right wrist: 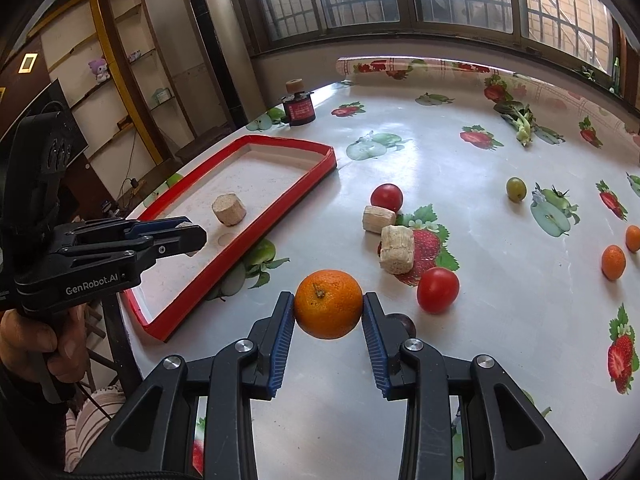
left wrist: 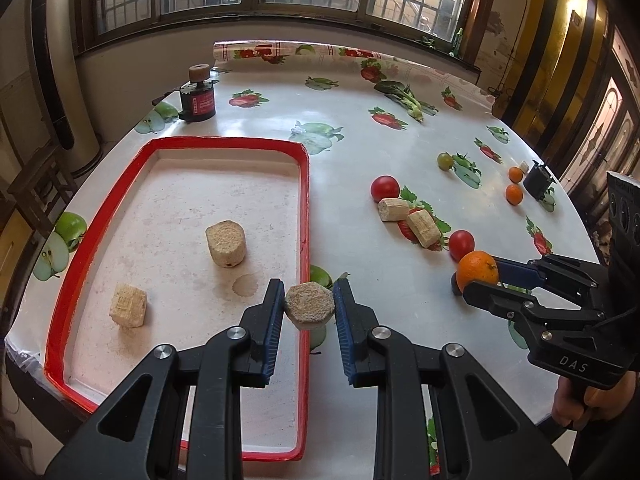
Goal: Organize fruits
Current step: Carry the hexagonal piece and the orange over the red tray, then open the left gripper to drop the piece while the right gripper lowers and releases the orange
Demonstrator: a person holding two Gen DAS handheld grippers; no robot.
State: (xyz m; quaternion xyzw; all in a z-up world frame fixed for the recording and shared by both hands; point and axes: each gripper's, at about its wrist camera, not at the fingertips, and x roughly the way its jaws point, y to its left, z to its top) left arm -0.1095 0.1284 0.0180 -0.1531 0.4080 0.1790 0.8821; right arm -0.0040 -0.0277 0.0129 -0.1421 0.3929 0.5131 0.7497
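While both grippers point down at a slant over the table [left wrist: 360,152], each one is clenched on a thing and holds it in the air. The left gripper [left wrist: 309,304] grasps a pale crumbly block [left wrist: 309,305] with many flat sides between its blue pads, just above the right rim of the red tray [left wrist: 306,208]. The right gripper [right wrist: 329,305] grasps an orange [right wrist: 329,304] by its two sides, with the stem end turned up toward the camera; its skin is bright and finely dimpled. In the right wrist view a hand [right wrist: 36,344] is closed around the handle of the left gripper at the left edge. Inside the tray two more blocks lie well apart, one round [left wrist: 226,243] and one squarish [left wrist: 129,305], and most of the tray floor around them is bare. On the cloth to the right of the tray, two blocks [left wrist: 408,218] lie touching between two red tomatoes [left wrist: 385,188], and the nearer tomato [right wrist: 438,290] is just beside the held orange. Farther right lie two small oranges [right wrist: 614,262] and one green fruit [right wrist: 516,189]. A leafy green vegetable [left wrist: 404,98] lies near the far edge, and a black jar [left wrist: 197,98] stands beyond the far end of the tray.
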